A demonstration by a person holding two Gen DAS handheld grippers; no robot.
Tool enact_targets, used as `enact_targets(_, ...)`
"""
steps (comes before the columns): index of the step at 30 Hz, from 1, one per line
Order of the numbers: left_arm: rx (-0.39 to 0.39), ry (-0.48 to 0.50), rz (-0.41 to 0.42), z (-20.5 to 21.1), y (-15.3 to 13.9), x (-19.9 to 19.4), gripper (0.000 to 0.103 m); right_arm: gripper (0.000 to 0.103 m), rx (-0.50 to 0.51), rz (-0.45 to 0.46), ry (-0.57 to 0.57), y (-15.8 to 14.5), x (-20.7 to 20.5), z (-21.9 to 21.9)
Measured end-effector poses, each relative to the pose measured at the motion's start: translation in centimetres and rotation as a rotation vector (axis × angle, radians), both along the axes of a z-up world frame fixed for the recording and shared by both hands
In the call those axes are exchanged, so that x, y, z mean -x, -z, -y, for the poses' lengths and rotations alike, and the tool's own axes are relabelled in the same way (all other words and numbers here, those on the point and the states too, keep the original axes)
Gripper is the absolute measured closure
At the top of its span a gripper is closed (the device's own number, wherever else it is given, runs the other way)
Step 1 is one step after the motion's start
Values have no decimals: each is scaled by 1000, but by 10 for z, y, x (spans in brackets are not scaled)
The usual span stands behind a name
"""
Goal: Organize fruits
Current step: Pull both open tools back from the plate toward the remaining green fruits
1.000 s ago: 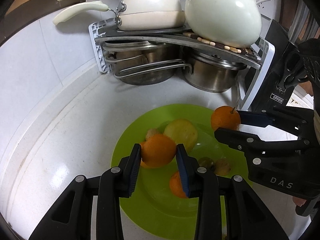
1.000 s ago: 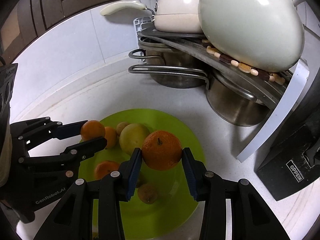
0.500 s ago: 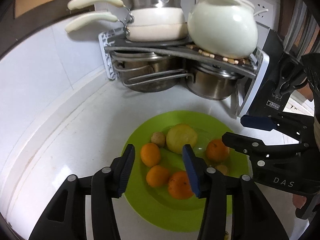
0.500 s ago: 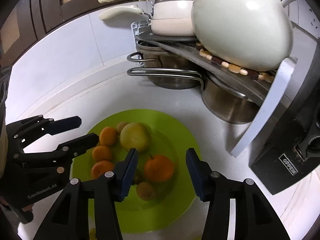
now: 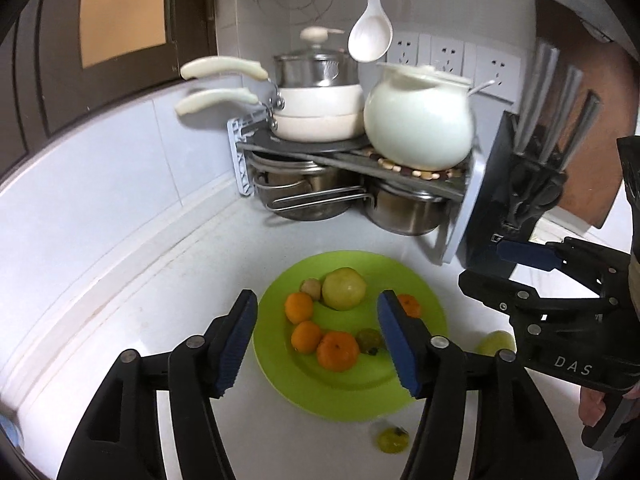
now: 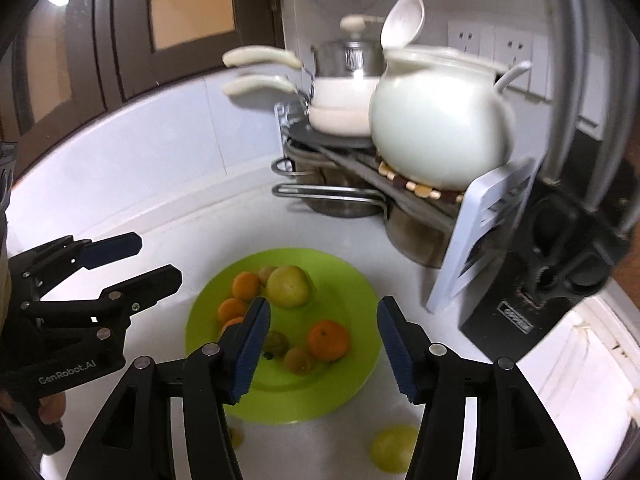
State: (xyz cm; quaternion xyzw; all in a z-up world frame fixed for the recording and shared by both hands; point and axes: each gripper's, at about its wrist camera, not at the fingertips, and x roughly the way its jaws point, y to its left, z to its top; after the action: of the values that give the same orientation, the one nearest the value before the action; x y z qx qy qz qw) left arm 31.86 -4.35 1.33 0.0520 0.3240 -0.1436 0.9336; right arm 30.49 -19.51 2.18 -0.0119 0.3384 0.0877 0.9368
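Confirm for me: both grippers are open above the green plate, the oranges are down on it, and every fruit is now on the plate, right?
Not quite. Both the left gripper and the right gripper are open, and the oranges lie on the green plate. But two yellow-green fruits are off it, on the counter: one in the right wrist view, another in the left wrist view.

This is a home kitchen. A white desk [image 5: 120, 320] meets a tiled wall in a corner, where a two-tier pot rack [image 5: 460, 216] holds cream-handled saucepans [image 5: 316, 112] and a white ceramic pot [image 5: 418, 120] on a beaded trivet, with steel pots [image 5: 400, 208] below. A white ladle [image 5: 370, 36] hangs above, wall sockets [image 5: 444, 56] line the tiles, and a black knife block [image 5: 504, 184] holds steel-handled knives. A green plate [image 5: 344, 388] of oranges and other fruit sits on the desk
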Motion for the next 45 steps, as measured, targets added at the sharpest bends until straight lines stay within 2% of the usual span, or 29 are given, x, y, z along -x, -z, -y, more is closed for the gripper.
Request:
enact_targets(4, -1, -9, 28, -1, -10, 21, 38, 40, 7, 29, 9, -10, 21, 1)
enact_targets(9, -3, -22, 56, 0, -16, 46, 34, 37, 17, 53, 38, -16, 43, 7)
enact_targets(14, -15, -37, 73, 2, -15, 65, 31, 35, 22, 68, 67, -16, 62, 14)
enact_targets(20, -16, -49, 56, 4, -7, 82, 30, 34, 27, 61, 72, -10, 79, 20)
enact_targets(31, -16, -58, -42, 13, 25, 97, 27, 33, 28, -19, 78, 16, 92, 33)
enact_targets(45, -48, -73, -181, 26, 78, 93, 27, 33, 35, -142, 103, 61, 87, 50)
